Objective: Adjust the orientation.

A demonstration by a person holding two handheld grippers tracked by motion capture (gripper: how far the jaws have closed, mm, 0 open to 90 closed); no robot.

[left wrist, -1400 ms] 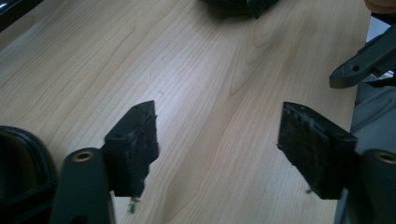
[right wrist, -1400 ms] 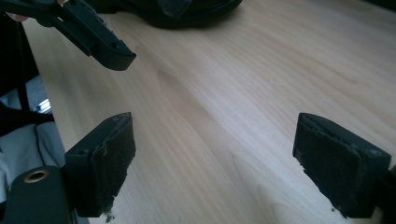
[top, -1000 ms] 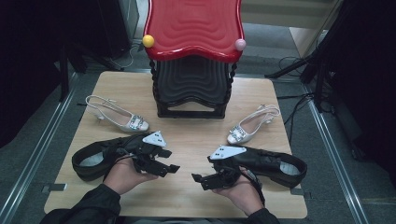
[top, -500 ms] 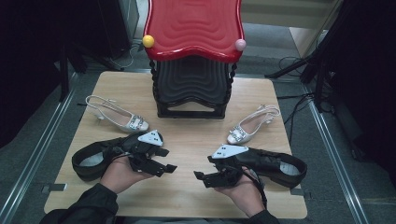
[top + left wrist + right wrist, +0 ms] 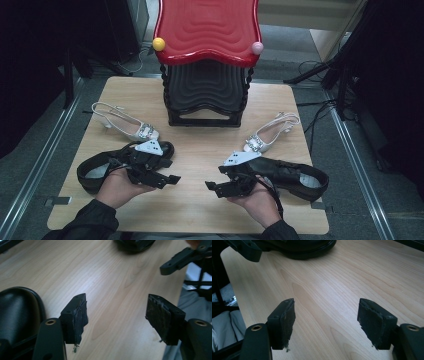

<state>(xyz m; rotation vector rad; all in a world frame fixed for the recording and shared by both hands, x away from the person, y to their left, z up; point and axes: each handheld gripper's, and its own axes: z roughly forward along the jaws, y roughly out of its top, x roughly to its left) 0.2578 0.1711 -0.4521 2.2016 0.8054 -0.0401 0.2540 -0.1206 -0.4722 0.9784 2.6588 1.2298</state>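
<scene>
- The black leather shoes lie on the wooden table (image 5: 200,200), one at each near corner: the left black shoe (image 5: 95,169) beside our left gripper (image 5: 167,178), the right black shoe (image 5: 295,176) beside our right gripper (image 5: 214,188).
- Two white slingback heels sit farther back, the left heel (image 5: 127,125) and the right heel (image 5: 267,134), flanking the black tiered shoe rack (image 5: 205,92) with its red top shelf (image 5: 207,27).
- In the left gripper view the jaws stand wide apart over bare wood with nothing between them; the shoe's black toe (image 5: 17,312) sits just beside the left jaw.
- The right gripper is likewise released and empty; its view shows a black shoe toe (image 5: 297,246) at the far edge.
- We judge the job barely begun: all four shoes rest on the table, none on the rack.
- What is left, as we read it: grasp each shoe in turn and set it on a shelf.
</scene>
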